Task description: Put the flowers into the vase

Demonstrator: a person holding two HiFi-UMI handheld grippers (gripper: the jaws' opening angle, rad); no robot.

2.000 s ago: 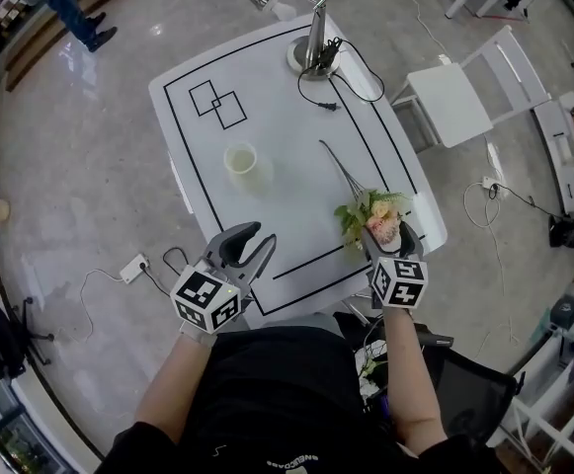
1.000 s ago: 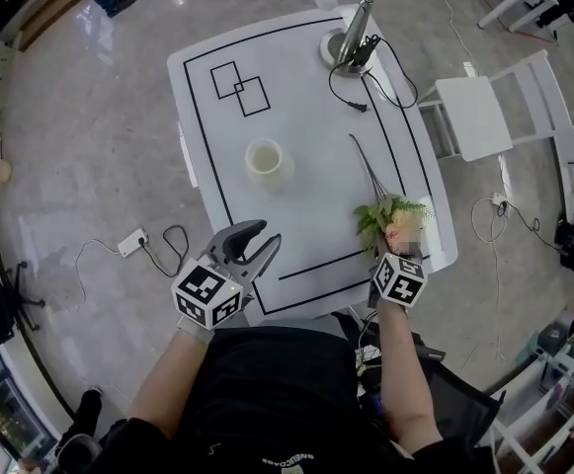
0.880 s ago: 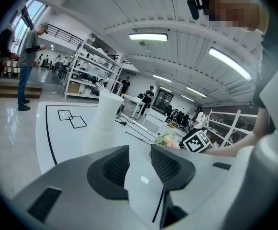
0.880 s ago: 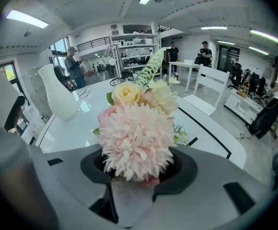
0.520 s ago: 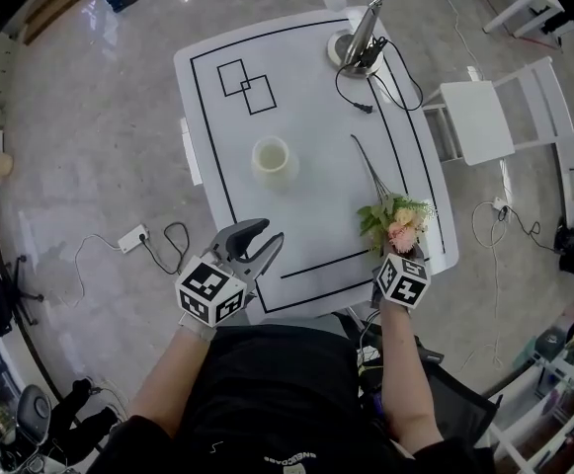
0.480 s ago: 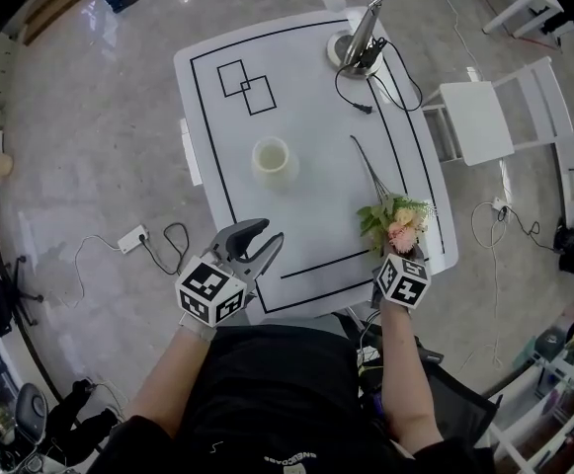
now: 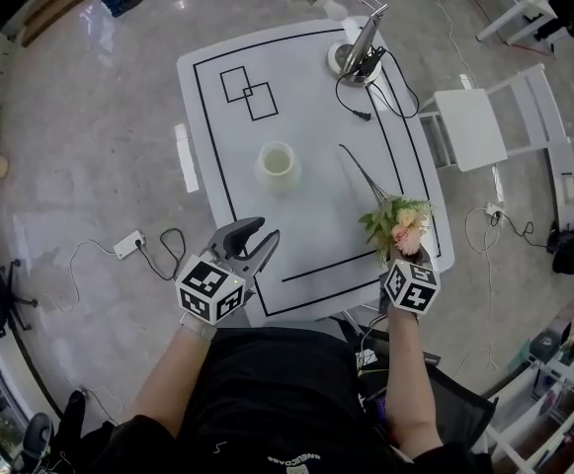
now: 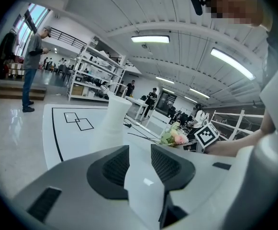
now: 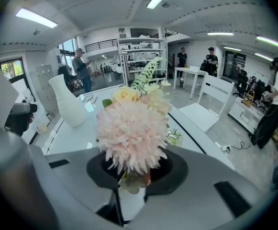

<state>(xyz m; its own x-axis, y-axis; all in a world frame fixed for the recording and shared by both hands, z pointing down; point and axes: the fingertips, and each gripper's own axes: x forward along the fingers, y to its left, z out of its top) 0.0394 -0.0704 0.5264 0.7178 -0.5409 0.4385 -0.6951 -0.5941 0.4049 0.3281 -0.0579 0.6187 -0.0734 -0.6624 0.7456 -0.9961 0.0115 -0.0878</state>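
**Head view:** found the flowers [image 7: 397, 227] at the near right edge of the table [image 7: 306, 87], blooms nested in the right claw [image 7: 405, 255], thin stems reaching away over the table. Found the vase [image 7: 278, 163] upright mid-table, well apart from them, nothing in its mouth. Saw the left claw [image 7: 257, 237] off the near left edge, half open, holding nothing.

**Left gripper view:** confirmed jaws standing apart with only bare table between them. Looked past them to the vase ahead and the flowers off to the right.

**Right gripper view:** showed jaws just closing, pinched on the bundle right under the big pink bloom, with that bloom filling the gap between them.

Judged light, soft and easily bruised: petals crushable under the pads, stems thin and springy, likely to sag or sway. Reckoned best held gently on the gathered stems just below the heads, never on the blooms. Expected the loose stem ends to need steering into the narrow neck, and the slim vase to tip if nudged sideways.
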